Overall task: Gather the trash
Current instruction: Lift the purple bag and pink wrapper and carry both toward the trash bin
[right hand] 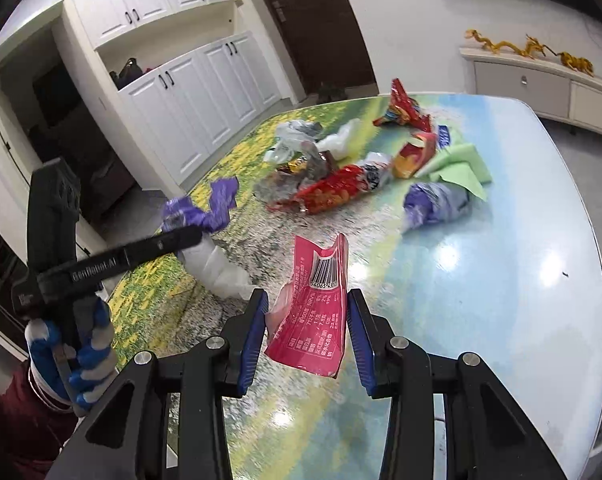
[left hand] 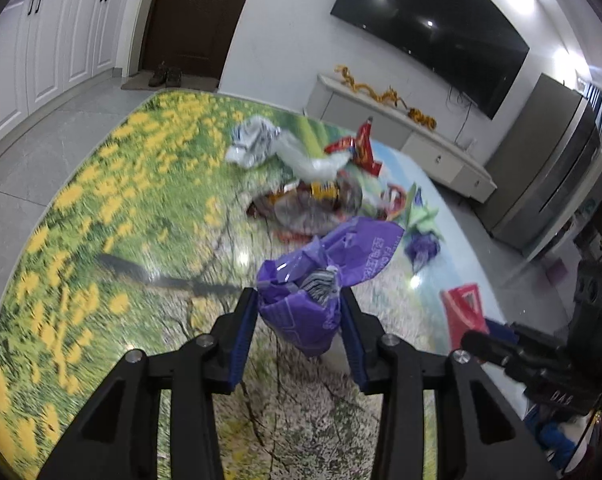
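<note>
Now my left fingers (left hand: 299,322) pinched a crumpled purple plastic wrapper (left hand: 301,308), right fingers (right hand: 307,334) a pink foil packet (right hand: 313,312); thin grips, either could slip.

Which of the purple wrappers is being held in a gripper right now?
The crumpled purple plastic bag between the left gripper fingers; the other purple wrapper lies on the table.

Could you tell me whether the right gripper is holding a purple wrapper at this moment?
No, the right gripper holds a pink-red wrapper with a barcode on it; the purple wrapper is in the left gripper.
</note>
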The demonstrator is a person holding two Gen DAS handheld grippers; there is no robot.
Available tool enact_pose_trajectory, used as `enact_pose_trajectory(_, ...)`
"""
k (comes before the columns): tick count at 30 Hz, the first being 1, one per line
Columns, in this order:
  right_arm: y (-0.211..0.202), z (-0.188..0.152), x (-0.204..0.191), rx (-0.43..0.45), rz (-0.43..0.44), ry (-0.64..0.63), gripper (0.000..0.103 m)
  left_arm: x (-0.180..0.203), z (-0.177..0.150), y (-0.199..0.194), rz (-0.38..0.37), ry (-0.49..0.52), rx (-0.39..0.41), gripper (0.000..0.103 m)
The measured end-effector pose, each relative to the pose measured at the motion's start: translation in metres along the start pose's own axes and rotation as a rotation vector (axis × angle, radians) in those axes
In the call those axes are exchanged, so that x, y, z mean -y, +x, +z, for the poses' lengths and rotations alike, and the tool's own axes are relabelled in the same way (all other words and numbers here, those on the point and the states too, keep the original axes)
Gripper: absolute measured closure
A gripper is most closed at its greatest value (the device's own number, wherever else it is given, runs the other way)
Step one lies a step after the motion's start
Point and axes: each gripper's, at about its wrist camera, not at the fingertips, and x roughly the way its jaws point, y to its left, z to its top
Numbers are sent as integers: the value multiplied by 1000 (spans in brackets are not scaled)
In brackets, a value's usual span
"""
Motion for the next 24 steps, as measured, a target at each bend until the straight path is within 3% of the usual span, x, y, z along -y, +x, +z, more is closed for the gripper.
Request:
enact_pose_trajectory(5, 1, -2, 4, -5, -7, 14, 63, -8, -6, 5, -10, -27, -19, 57)
enact_pose_trajectory(12, 5, -3, 4, -15, -6, 19, 63, -14, -5, 7, 15, -21, -27, 57)
enact_pose_trajectory(14, 5, -3, 5, -15, -5, 20, 63, -13, -7, 10, 18, -13, -43, 58)
enact_pose_trajectory(17, 5, -3, 6, -14, -2, 22, 63, -11, -11, 12, 16, -3, -50, 68)
enact_pose_trajectory(24, -9, 0, 15, 35, -3, 41, 63, -12, 10, -8, 65, -4, 38, 71)
